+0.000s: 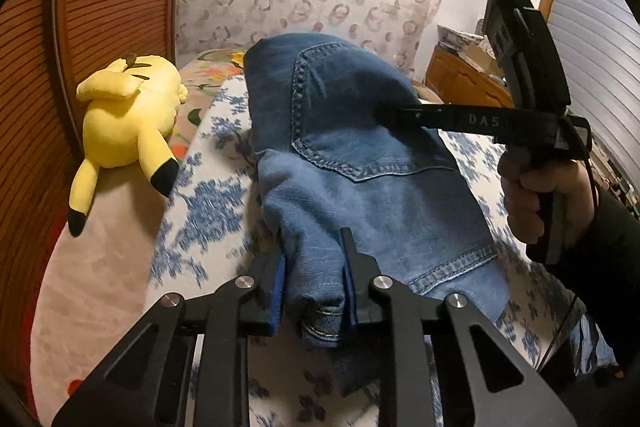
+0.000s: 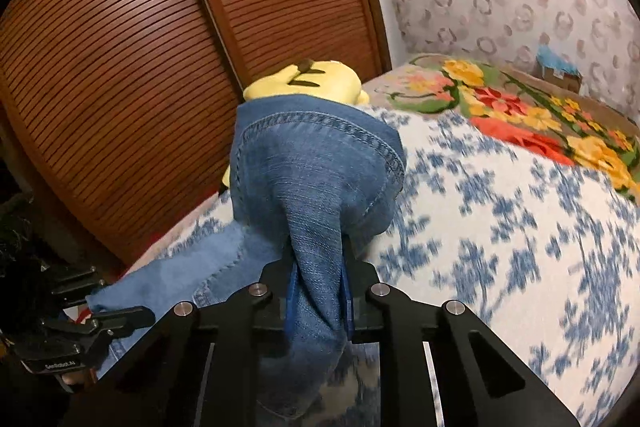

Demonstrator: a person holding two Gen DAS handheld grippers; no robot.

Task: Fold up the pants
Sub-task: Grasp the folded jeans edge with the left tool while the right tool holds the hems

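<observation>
Blue jeans [image 1: 360, 155] lie folded on the bed, back pocket up. My left gripper [image 1: 314, 291] is shut on the hem end of the jeans near me. My right gripper [image 2: 318, 287] is shut on a bunched fold of the jeans [image 2: 316, 179] and holds it raised above the bed. In the left wrist view the right gripper [image 1: 384, 113] reaches in from the right over the pocket area, held by a hand [image 1: 536, 195]. In the right wrist view the left gripper [image 2: 92, 323] shows at the lower left, on the pale leg end.
A yellow plush toy [image 1: 128, 123] lies on the bed left of the jeans, against the slatted wooden wardrobe doors [image 2: 120, 67]. The bed has a blue-and-white floral cover [image 2: 500, 227] and a bright flowered blanket [image 2: 520, 111] farther back. A wooden cabinet [image 1: 460, 79] stands at the right.
</observation>
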